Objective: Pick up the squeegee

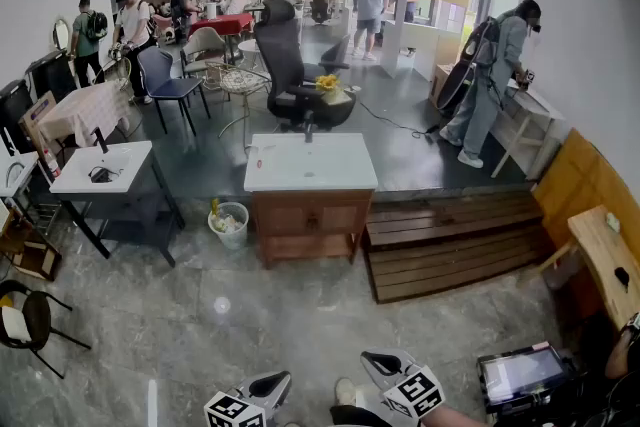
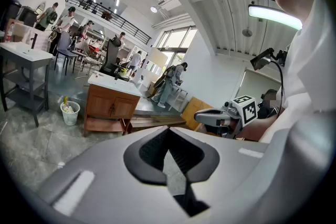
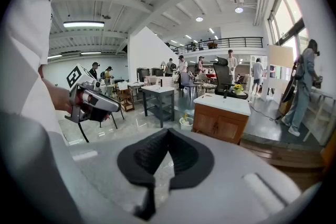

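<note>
— What's over on the left?
— A white-topped table (image 1: 70, 183) with a small dark thing (image 1: 100, 174) lying on it. Next comes a bucket (image 1: 232, 225), just beside a wooden cabinet (image 1: 310, 220).
— And the grippers?
— The left gripper (image 2: 168, 130) has its jaws pressed together on nothing. The right gripper (image 3: 168, 132) is the same, tips meeting and empty. Both are low, well apart from the furniture.
— The squeegee?
— I can't pick it out; everything there is too small to tell.
</note>
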{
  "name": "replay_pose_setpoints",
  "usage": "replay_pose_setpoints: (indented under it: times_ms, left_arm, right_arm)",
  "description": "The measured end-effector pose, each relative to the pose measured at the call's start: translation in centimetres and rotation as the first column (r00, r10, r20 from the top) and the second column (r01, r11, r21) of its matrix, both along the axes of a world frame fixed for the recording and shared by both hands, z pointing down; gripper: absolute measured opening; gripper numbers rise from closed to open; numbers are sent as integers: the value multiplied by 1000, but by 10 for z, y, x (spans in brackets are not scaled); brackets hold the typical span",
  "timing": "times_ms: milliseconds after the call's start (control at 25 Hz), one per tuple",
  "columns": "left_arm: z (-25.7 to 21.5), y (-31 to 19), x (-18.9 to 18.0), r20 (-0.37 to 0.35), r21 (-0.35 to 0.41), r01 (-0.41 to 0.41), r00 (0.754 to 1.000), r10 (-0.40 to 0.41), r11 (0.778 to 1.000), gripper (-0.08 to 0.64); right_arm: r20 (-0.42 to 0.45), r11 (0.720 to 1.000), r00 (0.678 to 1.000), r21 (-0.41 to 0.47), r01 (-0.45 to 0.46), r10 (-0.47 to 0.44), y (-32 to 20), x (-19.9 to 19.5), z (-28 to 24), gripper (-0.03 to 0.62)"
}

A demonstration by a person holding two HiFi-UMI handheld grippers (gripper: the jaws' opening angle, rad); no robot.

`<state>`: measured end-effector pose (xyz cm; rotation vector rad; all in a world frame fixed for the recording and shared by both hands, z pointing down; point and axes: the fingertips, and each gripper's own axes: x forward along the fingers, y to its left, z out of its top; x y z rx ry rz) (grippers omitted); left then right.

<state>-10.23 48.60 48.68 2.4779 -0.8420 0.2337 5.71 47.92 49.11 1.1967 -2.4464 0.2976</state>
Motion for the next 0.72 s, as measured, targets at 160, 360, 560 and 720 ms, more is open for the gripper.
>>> replay_pose_setpoints:
  times_ms: [160,360,560,720]
  left_arm:
    - [-7,-32,34,4,12,14,1000,-14,1000,8]
    - [-14,-81,84,26,27,13,1000,-14,1000,8]
    - [-18,-134,122,80,72,49,995,-55,996,8]
    - [-18,-167,136,106,87,103,988,-112,991,33]
  right_arm:
    - [-1,999,1000,26,24,-24,-39,29,-8,3]
    - [2,999,999,38,35,-35,-90,76,-8,3]
    - [1,998,999,44,40,-40,-135,118,0,3]
    - [-3,998,999,36,50,-50,-163,140,7,32]
